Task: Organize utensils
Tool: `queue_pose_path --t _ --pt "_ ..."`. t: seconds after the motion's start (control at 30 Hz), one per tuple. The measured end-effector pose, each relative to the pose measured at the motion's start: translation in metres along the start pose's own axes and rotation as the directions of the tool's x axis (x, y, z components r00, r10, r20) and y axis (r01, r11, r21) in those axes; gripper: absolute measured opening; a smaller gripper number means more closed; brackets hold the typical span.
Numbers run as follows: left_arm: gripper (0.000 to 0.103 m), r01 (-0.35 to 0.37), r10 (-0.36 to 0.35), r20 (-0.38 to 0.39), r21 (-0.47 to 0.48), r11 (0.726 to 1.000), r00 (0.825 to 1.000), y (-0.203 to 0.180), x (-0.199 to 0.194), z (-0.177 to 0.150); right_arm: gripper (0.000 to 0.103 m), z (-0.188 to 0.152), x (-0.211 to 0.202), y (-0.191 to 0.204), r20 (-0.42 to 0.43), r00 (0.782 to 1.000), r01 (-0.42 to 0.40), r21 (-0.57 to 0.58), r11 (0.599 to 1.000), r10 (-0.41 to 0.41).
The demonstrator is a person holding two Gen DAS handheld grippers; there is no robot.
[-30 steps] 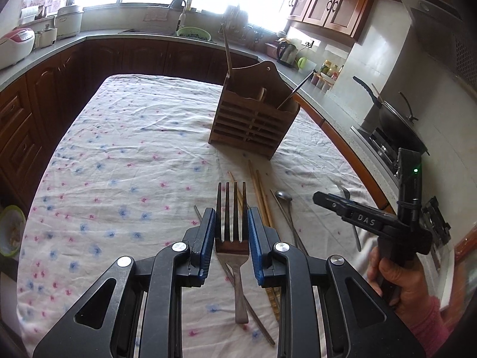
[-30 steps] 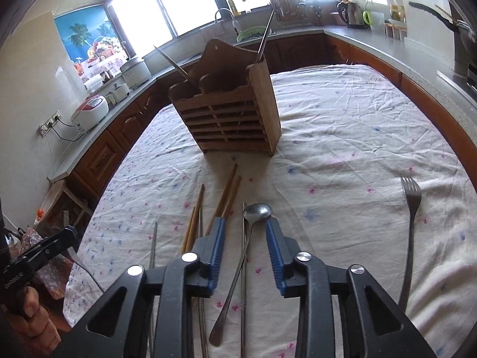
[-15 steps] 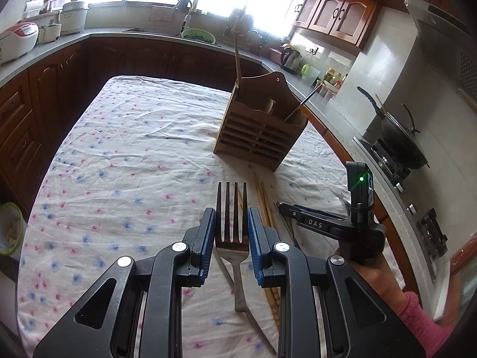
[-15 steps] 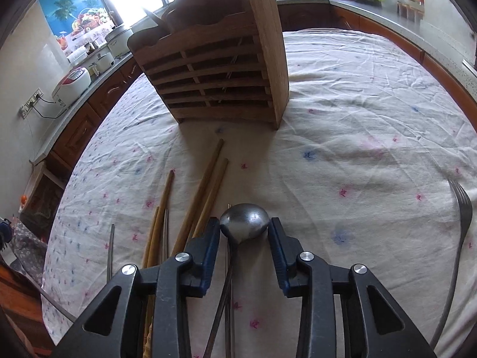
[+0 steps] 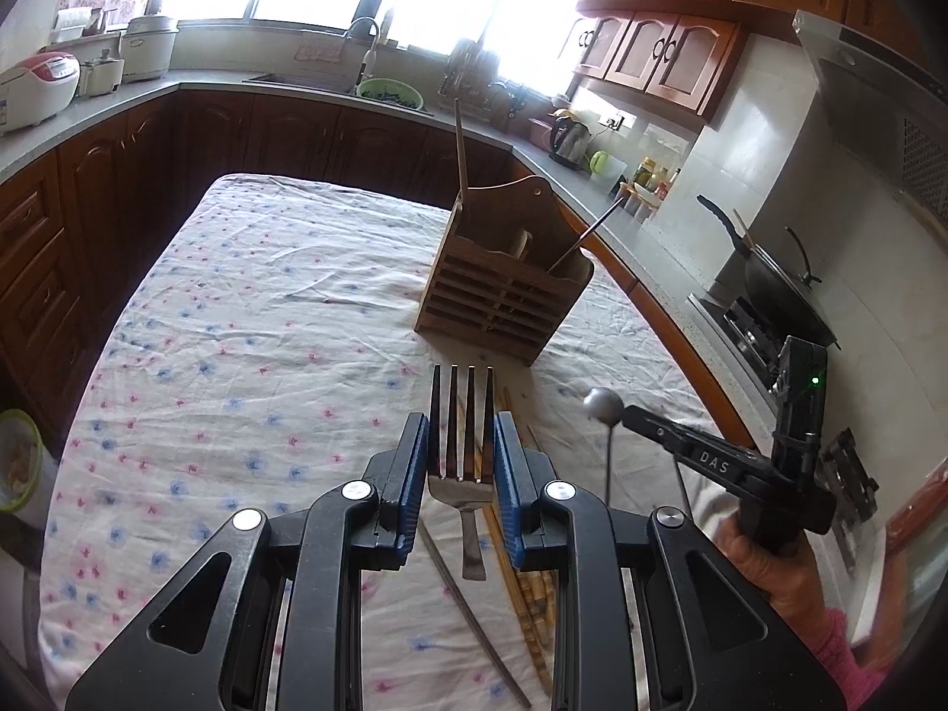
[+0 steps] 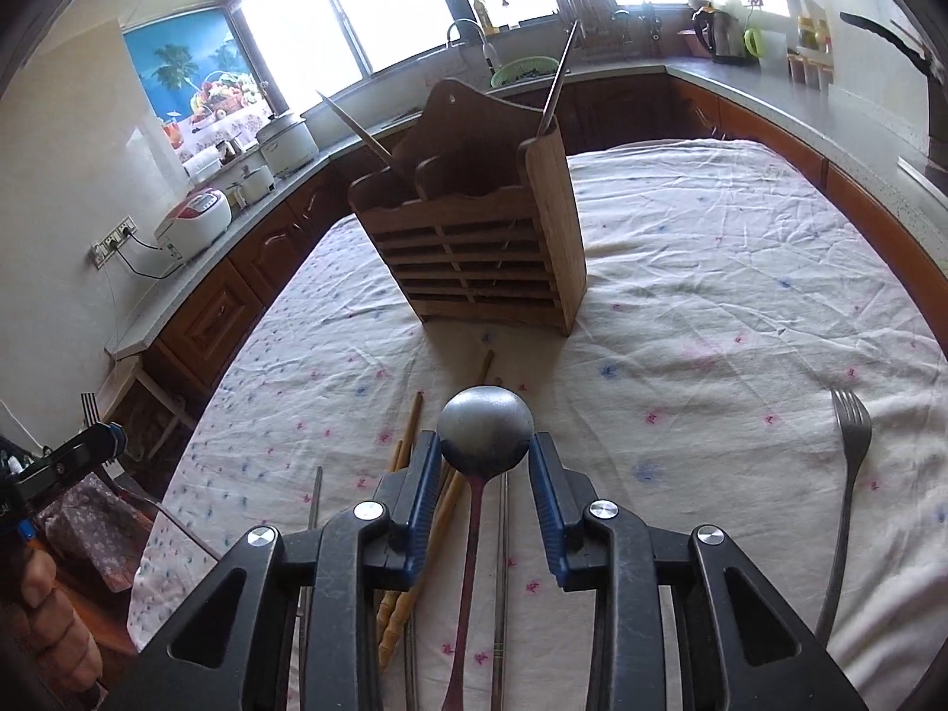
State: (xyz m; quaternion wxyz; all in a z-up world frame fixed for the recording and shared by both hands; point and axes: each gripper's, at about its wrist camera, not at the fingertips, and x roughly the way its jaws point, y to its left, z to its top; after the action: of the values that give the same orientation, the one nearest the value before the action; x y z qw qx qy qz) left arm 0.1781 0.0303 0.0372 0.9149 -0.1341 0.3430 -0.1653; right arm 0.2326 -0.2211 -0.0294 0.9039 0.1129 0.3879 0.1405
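My left gripper (image 5: 461, 444) is shut on a metal fork (image 5: 462, 409), tines pointing forward and handle hanging below. My right gripper (image 6: 484, 450) has its jaws closing on the bowl of a metal spoon (image 6: 486, 426); both pads touch it. In the left wrist view the spoon (image 5: 603, 406) hangs off the cloth in the right gripper (image 5: 628, 415). The wooden utensil holder (image 6: 474, 225) stands upright ahead, with a chopstick and a metal handle sticking out. Wooden chopsticks (image 6: 415, 432) and metal chopsticks (image 6: 503, 563) lie below the spoon.
A second fork (image 6: 847, 474) lies on the floral tablecloth (image 6: 711, 296) at the right. Counters ring the table, with a wok (image 5: 776, 290) on the stove to the right and a rice cooker (image 6: 195, 219) to the left. A person's hand (image 5: 770, 569) holds the right gripper.
My right gripper dropped onto the spoon, narrowed around its bowl and lifted it off the cloth. The left gripper stayed nearly still with the fork.
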Motion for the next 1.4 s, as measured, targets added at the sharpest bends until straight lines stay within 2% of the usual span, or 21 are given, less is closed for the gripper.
queue_pose_path --t 0.03,0.13,0.2,0.27,0.37,0.43,0.47,0.5,0.6,0.7,0.87,0.97,1.03,1.1,1.17,1.4 --pt "0.02 0.001 -0.001 0.005 0.002 1.0 1.0 -0.001 -0.002 0.0 0.002 0.001 -0.006 0.001 0.015 1.0 -0.001 -0.001 1.0 0.001" --pt "0.02 -0.003 0.002 0.013 0.007 1.0 1.0 -0.003 -0.004 0.001 0.0 0.004 -0.019 0.005 0.041 0.999 0.012 -0.008 1.0 -0.012" --pt "0.02 -0.004 0.004 0.015 0.006 1.0 1.0 -0.003 -0.004 0.001 0.001 0.005 -0.016 0.006 0.029 0.999 0.03 -0.03 0.999 -0.029" --pt "0.02 -0.006 0.006 0.016 0.0 1.0 1.0 -0.003 -0.004 0.001 0.008 0.002 -0.002 0.004 -0.035 0.999 0.005 -0.037 0.999 -0.006" --pt "0.02 -0.008 0.008 0.014 -0.005 1.0 1.0 -0.001 -0.003 0.002 0.009 -0.009 0.022 0.005 -0.105 0.994 -0.034 -0.026 0.999 0.031" --pt "0.02 -0.01 0.01 0.012 -0.006 1.0 1.0 0.001 -0.002 0.003 0.011 -0.015 0.041 0.007 -0.153 0.988 -0.028 -0.027 0.999 0.024" --pt "0.02 -0.011 0.011 0.012 -0.009 1.0 1.0 0.002 -0.002 0.004 0.014 -0.018 0.049 0.006 -0.168 0.986 -0.021 -0.028 0.999 0.016" --pt "0.02 -0.012 0.012 0.013 -0.012 1.0 1.0 0.003 -0.002 0.004 0.025 -0.02 0.056 0.006 -0.182 0.983 -0.012 -0.028 1.0 0.006" --pt "0.02 -0.013 0.013 0.014 -0.022 1.0 1.0 0.008 0.0 0.007 0.028 -0.025 0.073 0.008 -0.218 0.976 -0.014 -0.037 0.999 0.005" --pt "0.02 -0.012 0.013 0.011 -0.033 0.999 1.0 0.012 0.001 0.008 0.028 -0.023 0.081 0.011 -0.208 0.977 0.03 -0.074 0.997 -0.045" --pt "0.02 -0.01 0.011 0.013 -0.041 0.999 1.0 0.016 0.002 0.011 0.028 -0.01 0.088 0.011 -0.178 0.981 0.064 -0.1 0.993 -0.081" --pt "0.02 -0.01 0.011 0.013 -0.044 0.999 1.0 0.018 0.003 0.012 0.042 -0.001 0.09 0.012 -0.155 0.984 0.067 -0.12 0.99 -0.086" --pt "0.02 -0.01 0.01 0.011 -0.046 0.999 1.0 0.018 0.005 0.013 0.044 0.002 0.096 0.008 -0.167 0.982 0.061 -0.128 0.99 -0.083" --pt "0.02 -0.011 0.012 0.008 -0.047 0.999 1.0 0.019 0.006 0.013 0.042 0.002 0.105 0.003 -0.199 0.979 0.028 -0.122 0.992 -0.052" --pt "0.02 -0.014 0.014 0.004 -0.047 0.999 1.0 0.019 0.008 0.013 0.034 0.001 0.106 0.0 -0.196 0.979 0.024 -0.123 0.992 -0.048" --pt "0.02 -0.012 0.012 -0.003 -0.04 0.999 1.0 0.014 0.012 0.015 0.034 0.004 0.083 0.001 -0.14 0.99 0.001 -0.125 0.992 -0.019"
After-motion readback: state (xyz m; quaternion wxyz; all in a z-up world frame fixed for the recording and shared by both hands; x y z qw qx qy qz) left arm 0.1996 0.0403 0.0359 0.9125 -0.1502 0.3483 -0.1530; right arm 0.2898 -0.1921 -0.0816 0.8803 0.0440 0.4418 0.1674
